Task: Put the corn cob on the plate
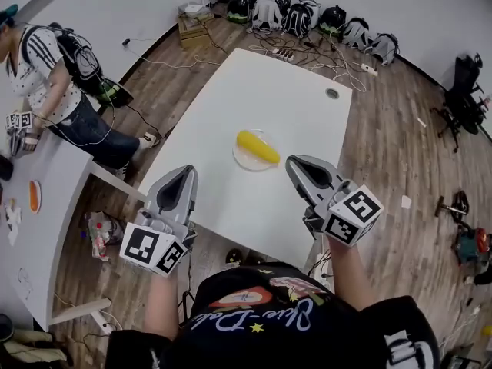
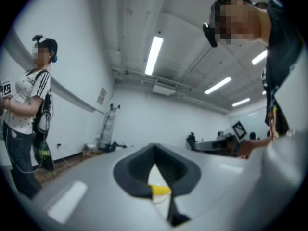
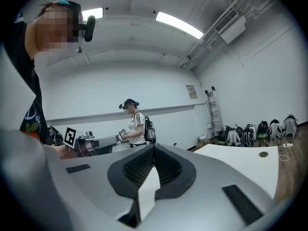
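Note:
The yellow corn cob [image 1: 257, 147] lies on a small pale plate [image 1: 239, 160] near the middle of the white table [image 1: 292, 98]. Both grippers hang in the air at the table's near edge, short of the plate. My left gripper [image 1: 183, 172] is down-left of the plate, jaws shut and empty. In the left gripper view its jaws [image 2: 154, 147] meet at the tips, and a bit of the corn cob [image 2: 160, 189] shows through the gap behind them. My right gripper [image 1: 294, 162] is to the right of the plate, also shut with nothing in it [image 3: 154, 146].
A person [image 1: 54, 83] stands at a second white table [image 1: 46, 206] on the left. Backpacks [image 1: 307, 14] line the far wall, and cables [image 1: 307, 56] lie on the floor behind the table. An office chair [image 1: 461, 91] and tools [image 1: 465, 241] are on the right.

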`<state>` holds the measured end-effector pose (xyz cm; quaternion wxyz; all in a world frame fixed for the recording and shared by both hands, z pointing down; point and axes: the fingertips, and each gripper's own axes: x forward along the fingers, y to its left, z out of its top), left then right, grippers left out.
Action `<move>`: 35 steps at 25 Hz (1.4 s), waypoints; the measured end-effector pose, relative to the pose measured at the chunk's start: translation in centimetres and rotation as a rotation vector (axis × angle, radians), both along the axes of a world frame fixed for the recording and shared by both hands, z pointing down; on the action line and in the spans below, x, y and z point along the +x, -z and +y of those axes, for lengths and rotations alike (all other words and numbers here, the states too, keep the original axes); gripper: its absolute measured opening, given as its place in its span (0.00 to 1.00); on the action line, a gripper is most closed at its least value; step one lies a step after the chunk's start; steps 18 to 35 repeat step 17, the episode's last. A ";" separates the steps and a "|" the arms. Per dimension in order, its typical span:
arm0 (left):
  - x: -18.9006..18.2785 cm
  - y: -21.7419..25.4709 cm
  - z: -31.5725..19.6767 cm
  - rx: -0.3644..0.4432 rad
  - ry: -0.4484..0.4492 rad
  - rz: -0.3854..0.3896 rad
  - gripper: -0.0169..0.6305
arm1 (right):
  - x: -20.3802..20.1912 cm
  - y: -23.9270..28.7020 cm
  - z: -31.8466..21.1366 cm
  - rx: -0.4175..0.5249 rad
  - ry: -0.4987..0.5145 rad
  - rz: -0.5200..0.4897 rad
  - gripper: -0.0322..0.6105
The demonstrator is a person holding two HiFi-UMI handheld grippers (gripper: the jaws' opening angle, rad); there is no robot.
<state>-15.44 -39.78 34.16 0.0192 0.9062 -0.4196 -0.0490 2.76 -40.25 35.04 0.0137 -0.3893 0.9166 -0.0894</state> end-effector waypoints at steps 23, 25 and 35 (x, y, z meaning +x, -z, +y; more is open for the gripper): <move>0.0 0.2 0.1 -0.004 -0.025 -0.003 0.01 | -1.4 2.0 0.8 0.005 0.065 -0.039 0.07; 0.0 0.2 0.1 -0.004 -0.025 -0.003 0.01 | -1.4 2.0 0.8 0.005 0.065 -0.039 0.07; 0.0 0.2 0.1 -0.004 -0.025 -0.003 0.01 | -1.4 2.0 0.8 0.005 0.065 -0.039 0.07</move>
